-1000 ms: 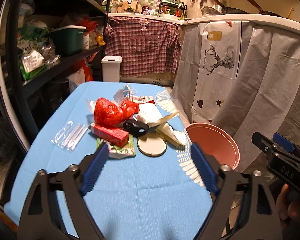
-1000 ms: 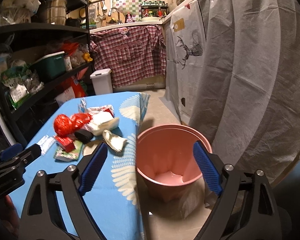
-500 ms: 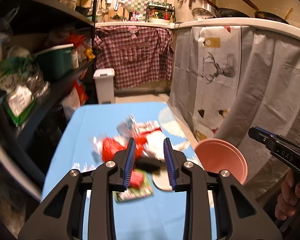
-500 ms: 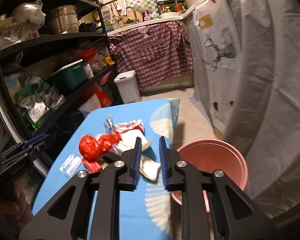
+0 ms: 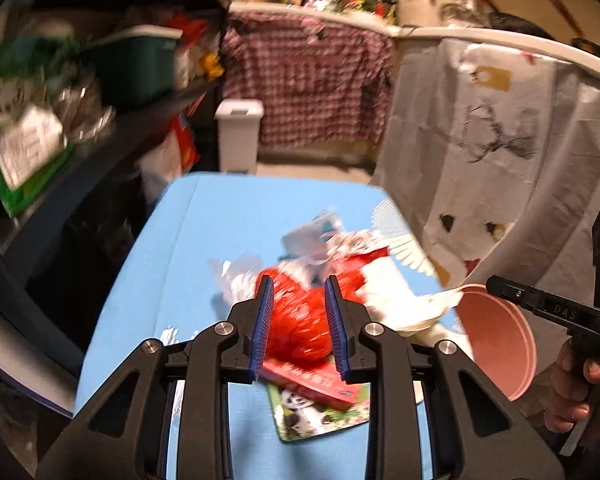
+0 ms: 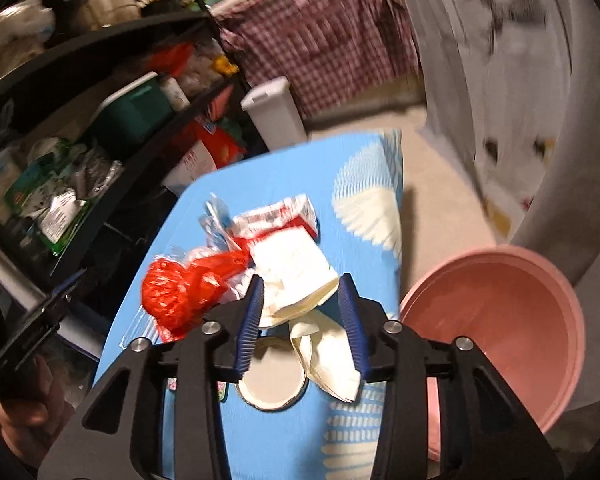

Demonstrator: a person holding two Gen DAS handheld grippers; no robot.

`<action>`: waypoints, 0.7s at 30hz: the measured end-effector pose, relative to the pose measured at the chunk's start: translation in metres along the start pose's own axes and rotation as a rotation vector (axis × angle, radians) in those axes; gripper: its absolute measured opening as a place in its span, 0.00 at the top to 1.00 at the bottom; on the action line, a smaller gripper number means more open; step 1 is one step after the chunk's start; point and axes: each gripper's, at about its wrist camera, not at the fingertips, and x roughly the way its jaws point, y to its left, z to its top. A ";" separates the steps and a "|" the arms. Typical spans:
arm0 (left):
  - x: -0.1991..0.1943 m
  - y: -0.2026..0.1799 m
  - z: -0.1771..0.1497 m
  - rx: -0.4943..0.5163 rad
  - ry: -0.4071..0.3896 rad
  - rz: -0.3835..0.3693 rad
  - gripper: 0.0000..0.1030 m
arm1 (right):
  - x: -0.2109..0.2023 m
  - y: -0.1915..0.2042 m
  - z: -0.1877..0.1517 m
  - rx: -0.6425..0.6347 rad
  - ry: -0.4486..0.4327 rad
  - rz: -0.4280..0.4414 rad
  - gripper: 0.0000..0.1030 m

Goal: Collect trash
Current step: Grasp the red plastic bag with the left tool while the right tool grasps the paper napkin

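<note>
Now the left gripper (image 5: 298, 328) lines up on the red plastic bag (image 5: 300, 320) on the blue counter (image 5: 204, 248), its narrowly spread fingers empty. The right gripper (image 6: 302, 322) is opening toward white paper trash (image 6: 296, 272), nothing pinched, with the pink bin (image 6: 500, 320) nearest it.

A: Left gripper (image 5: 298, 322): matte black plastic frame, triangular cut-outs, round silver screws at the joints, ribbed blue pads (image 5: 262, 328).

B: Right gripper (image 6: 302, 322): same build. Seen side-on from the left camera, its black body carries pale "DAS" lettering.
</note>
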 end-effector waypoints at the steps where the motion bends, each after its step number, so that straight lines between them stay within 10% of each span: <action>1: 0.006 0.003 -0.001 -0.004 0.008 0.002 0.74 | 0.011 -0.005 -0.002 0.029 0.023 0.006 0.58; 11: 0.052 0.011 -0.012 -0.016 0.089 -0.021 0.46 | 0.064 -0.029 -0.004 0.172 0.137 0.022 0.54; 21: 0.065 0.011 -0.019 0.016 0.142 -0.018 0.60 | 0.078 -0.020 -0.003 0.153 0.153 0.030 0.78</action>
